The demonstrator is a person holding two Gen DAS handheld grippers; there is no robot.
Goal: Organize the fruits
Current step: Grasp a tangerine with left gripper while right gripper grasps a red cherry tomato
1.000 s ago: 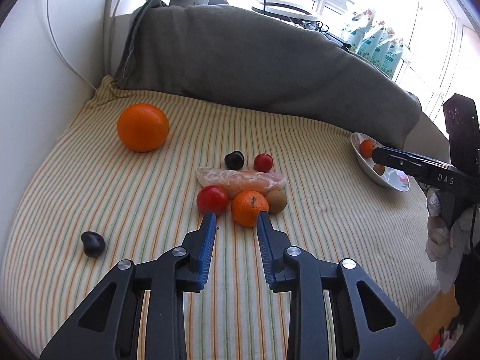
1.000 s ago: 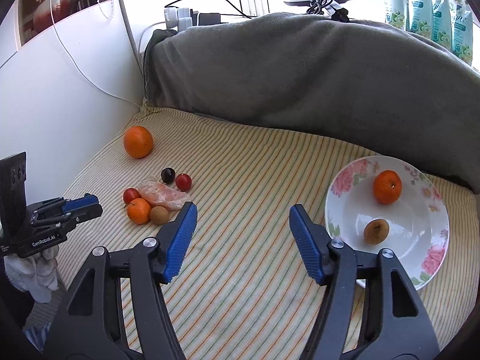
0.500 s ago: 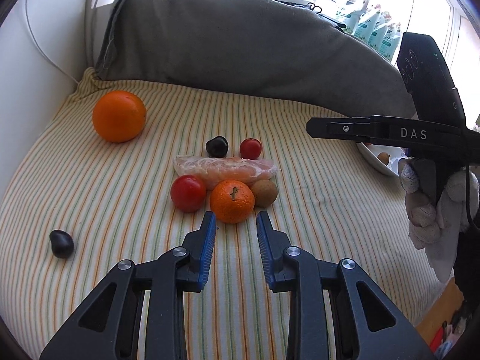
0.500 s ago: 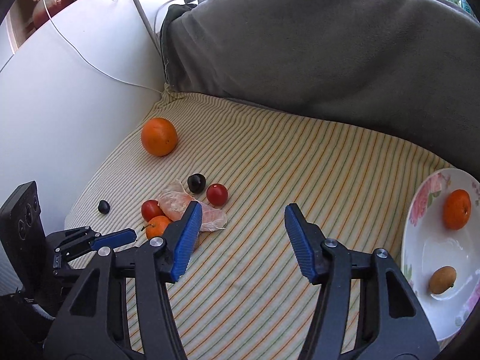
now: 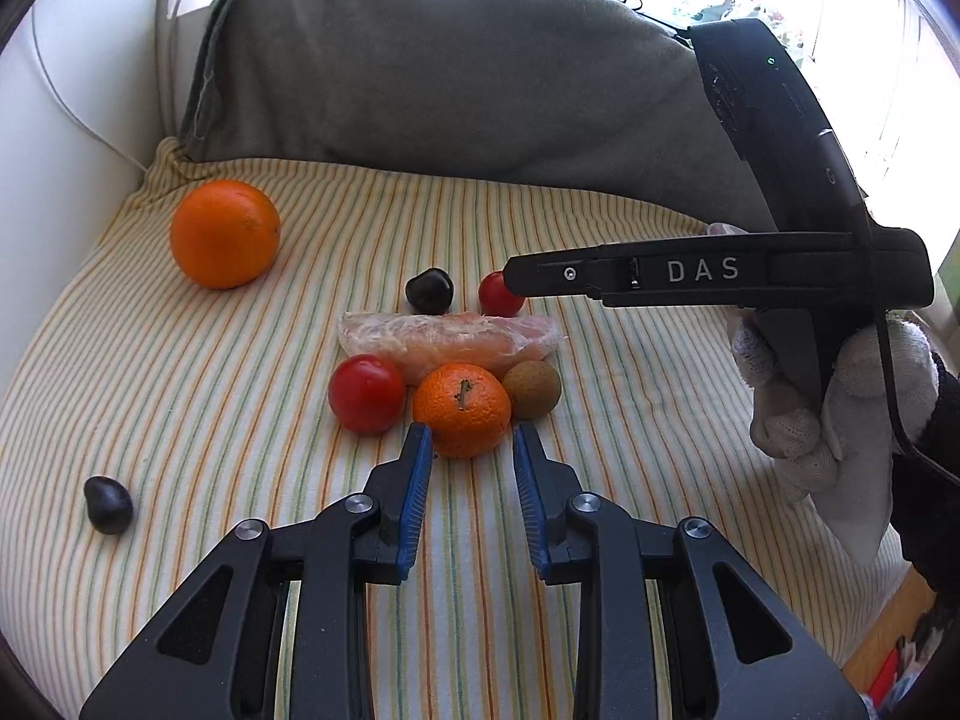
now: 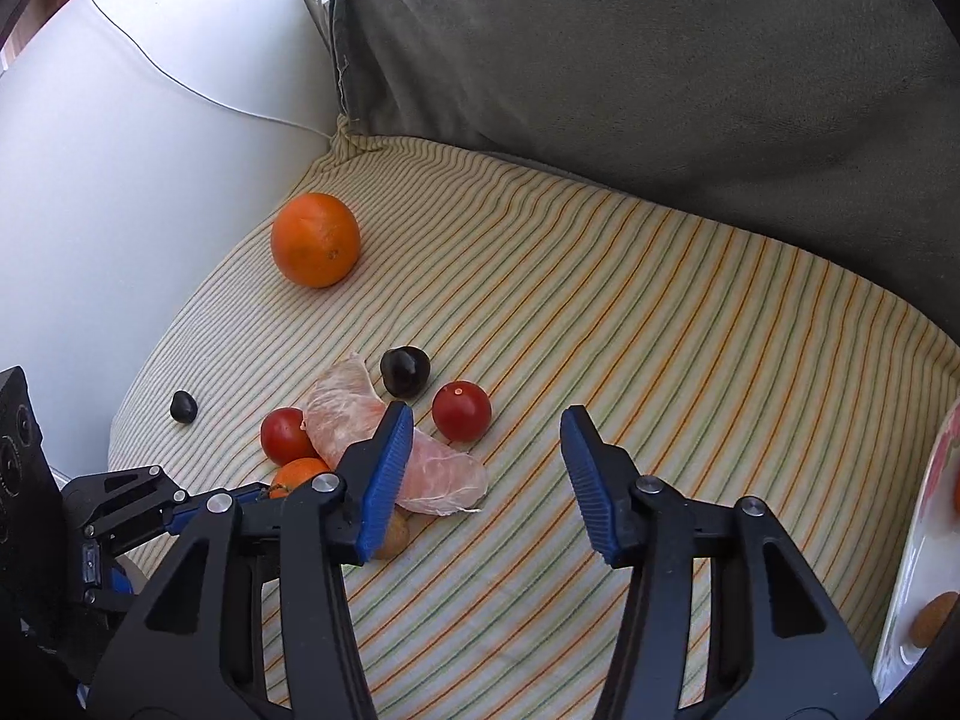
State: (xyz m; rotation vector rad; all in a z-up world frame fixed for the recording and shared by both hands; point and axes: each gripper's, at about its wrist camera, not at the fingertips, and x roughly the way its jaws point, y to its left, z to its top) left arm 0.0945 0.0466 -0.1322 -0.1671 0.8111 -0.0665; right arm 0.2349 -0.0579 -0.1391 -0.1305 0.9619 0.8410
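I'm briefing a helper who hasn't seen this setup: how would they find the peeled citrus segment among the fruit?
Start at the striped cloth in front of the grey cushion and find the tight cluster of small fruit near its middle. The peeled citrus segment lies lengthwise through that cluster, behind the small mandarin. It is the only pale pink, elongated, skinless piece; its neighbours are round and whole.

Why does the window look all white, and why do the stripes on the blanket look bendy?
Left wrist view: sunlight floods the window, so it washes out to white, and the big orange casts only a soft shadow. Right wrist view: the fisheye lens curves the striped blanket toward the edges, and the corners go dark; the fruit stays sharp.
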